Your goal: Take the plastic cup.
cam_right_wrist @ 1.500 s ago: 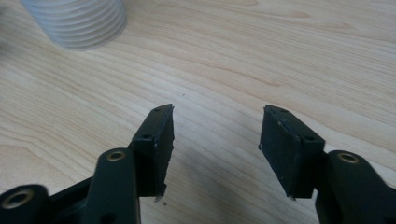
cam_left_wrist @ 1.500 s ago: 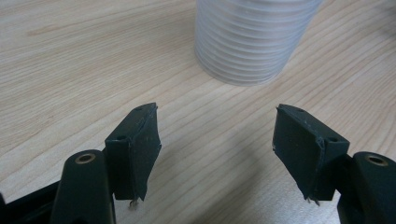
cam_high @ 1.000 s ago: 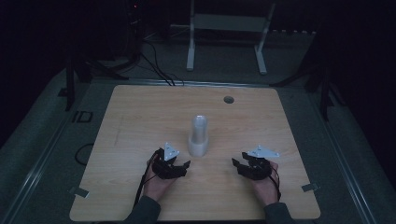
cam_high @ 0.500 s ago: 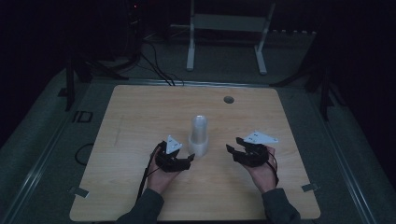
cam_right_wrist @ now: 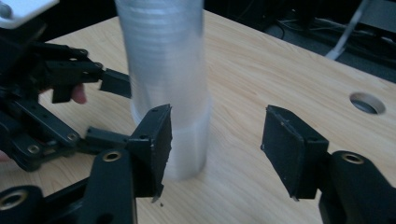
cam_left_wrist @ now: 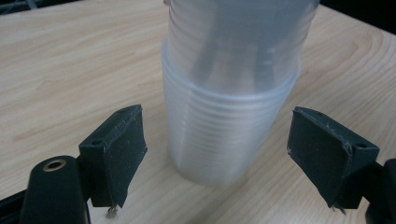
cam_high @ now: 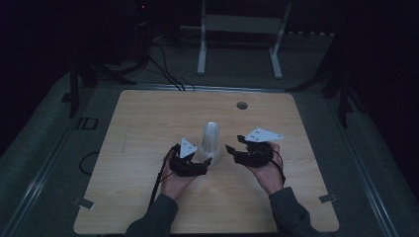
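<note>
Stack of clear plastic cups [cam_high: 210, 141], nested and upright, near the middle of the wooden table [cam_high: 148, 128], slightly toward the near edge. Translucent, ribbed walls, thin. Likely very light, springy rather than stiff, and slick; probably easy to dent or tip under a hard squeeze, and upper cups apt to slide off the lower ones. Best taken low on the bottom cup [cam_left_wrist: 219, 140], where the ribbing gives the pads some bite, with a second hold higher up for pulling one cup free.

Left gripper [cam_high: 203, 164] just left of the stack and near its base, jaws spread wide to either side of the bottom cup, just been opening, pads [cam_left_wrist: 122, 154] clear of the plastic on both sides; stack between them but not pressed. Right gripper [cam_high: 232, 152] just right of the stack, a small gap apart, jaws parted and just been opening, nothing between them; in the right gripper view, stack off to the left behind the left-hand pad [cam_right_wrist: 156, 140].

Farther out: round cable hole [cam_high: 241, 105] toward the far right of the tabletop, white metal stand [cam_high: 239, 29] on the floor beyond the far edge, dark cables [cam_high: 165, 69] to its left.
</note>
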{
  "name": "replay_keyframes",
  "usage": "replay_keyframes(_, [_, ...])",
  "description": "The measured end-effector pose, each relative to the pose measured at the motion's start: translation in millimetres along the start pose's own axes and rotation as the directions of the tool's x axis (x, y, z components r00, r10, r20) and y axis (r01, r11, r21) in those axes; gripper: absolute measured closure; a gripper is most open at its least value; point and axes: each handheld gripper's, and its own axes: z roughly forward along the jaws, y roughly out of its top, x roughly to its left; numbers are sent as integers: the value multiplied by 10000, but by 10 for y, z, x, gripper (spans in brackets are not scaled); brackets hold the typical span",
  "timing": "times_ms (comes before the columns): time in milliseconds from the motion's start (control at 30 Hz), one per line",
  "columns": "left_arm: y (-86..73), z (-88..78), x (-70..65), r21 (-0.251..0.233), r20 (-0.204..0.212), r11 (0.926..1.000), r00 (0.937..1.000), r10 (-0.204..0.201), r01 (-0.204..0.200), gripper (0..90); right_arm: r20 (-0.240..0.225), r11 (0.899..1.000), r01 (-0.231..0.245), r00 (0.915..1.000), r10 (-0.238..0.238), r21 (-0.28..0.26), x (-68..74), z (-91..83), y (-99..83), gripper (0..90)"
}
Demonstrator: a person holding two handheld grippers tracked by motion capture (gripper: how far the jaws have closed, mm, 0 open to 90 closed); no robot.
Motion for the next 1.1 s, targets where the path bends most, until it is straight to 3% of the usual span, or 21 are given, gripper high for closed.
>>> replay_keyframes(400, [84,90,-55,-309,-34,9989,9994,339,-340,192,-522,9995,220,9984,-230,-211,83,146,196,360])
replay_keyframes(1100, [104,137,-76,-453,-253,9964,9972,705,-716,277,-1107,9991,-5,9938,-41,-415,122,335,335,339])
